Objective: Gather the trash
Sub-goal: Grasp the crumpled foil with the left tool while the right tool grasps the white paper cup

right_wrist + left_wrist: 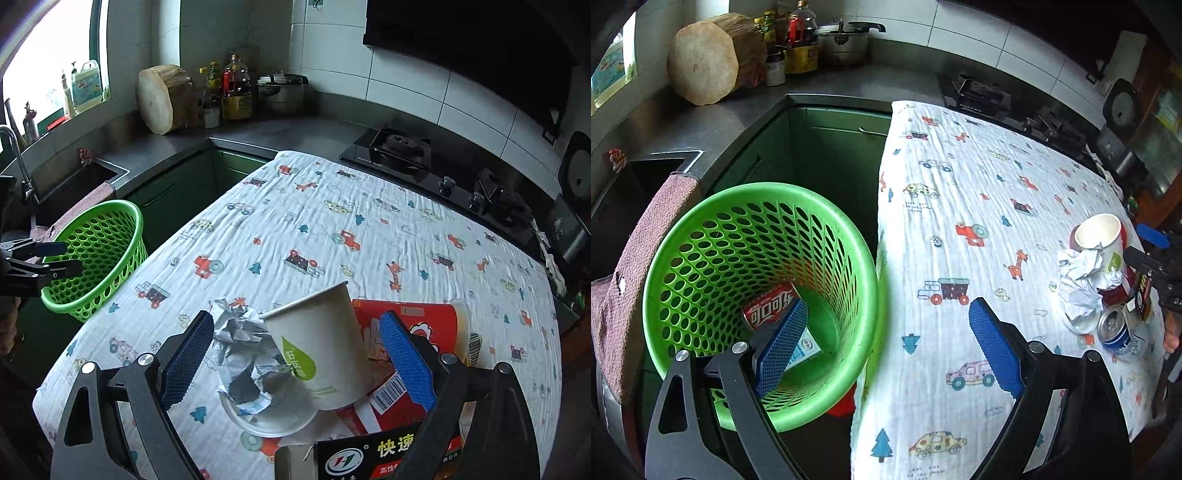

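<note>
A green perforated basket point(761, 295) stands beside the table; a red cola can point(768, 304) and a small carton point(807, 349) lie in it. My left gripper point(886, 343) is open and empty, above the basket rim and table edge. It also shows in the right wrist view point(55, 258) by the basket point(96, 258). My right gripper point(295, 354) is open around a white paper cup point(325, 347) and crumpled paper point(243, 350) without touching them. A red box point(406, 325), a white lid point(273, 417) and a black carton point(369, 458) lie there. A blue can point(1115, 328) lies nearby.
The table point(332, 229) has a cartoon-printed white cloth. Behind it are a gas stove point(406, 151), a grey counter with a wooden chopping block point(162, 99), bottles point(234, 92) and a pot point(282, 90). A sink point(74, 181) with a pink towel point(639, 266) is left of the basket.
</note>
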